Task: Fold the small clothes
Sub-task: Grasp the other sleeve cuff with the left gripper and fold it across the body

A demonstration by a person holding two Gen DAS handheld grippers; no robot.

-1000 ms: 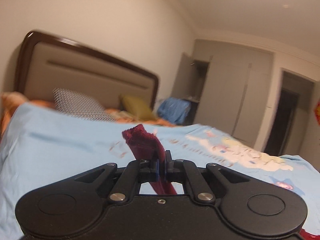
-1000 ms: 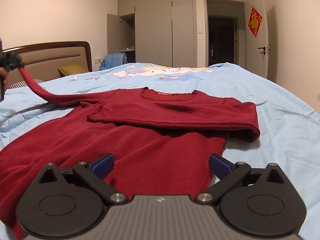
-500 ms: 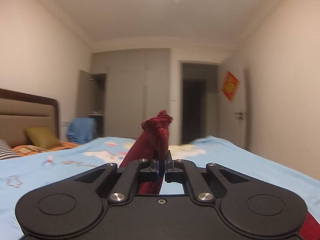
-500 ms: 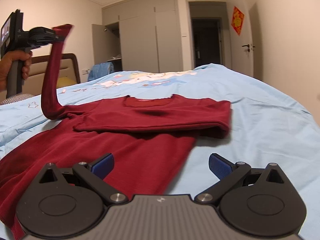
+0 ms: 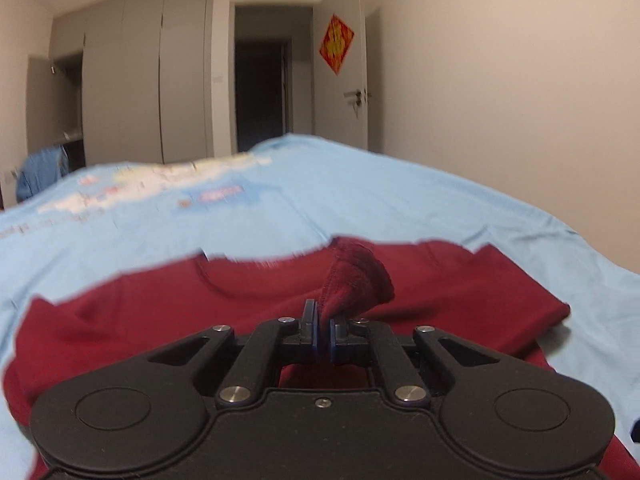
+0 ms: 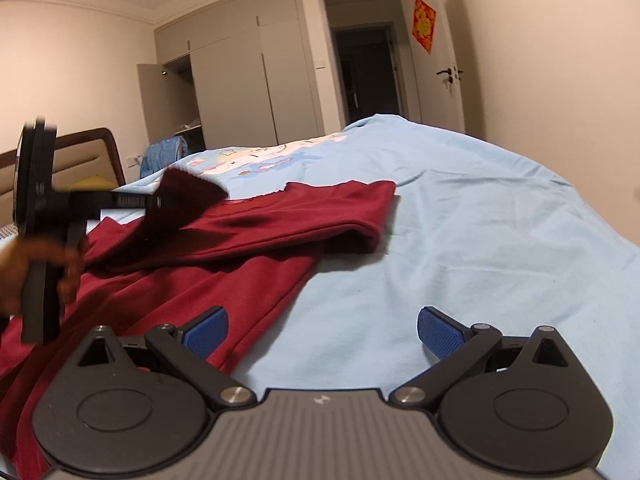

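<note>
Shirt (image 6: 248, 236), dark red, lies across bed (image 6: 460, 240), centre-left of right view. Left gripper (image 5: 323, 328) fingers pinch sleeve cuff (image 5: 356, 280) over the body, presumably to fold it inward. Right gripper (image 6: 322, 330) fingers spread, empty, low centre.

I saw the dark red knit top (image 6: 248, 240) spread on the light blue bed sheet (image 6: 460, 240), left of my right gripper (image 6: 322, 330); grey wardrobe (image 6: 240, 92) stood behind the bed.
</note>
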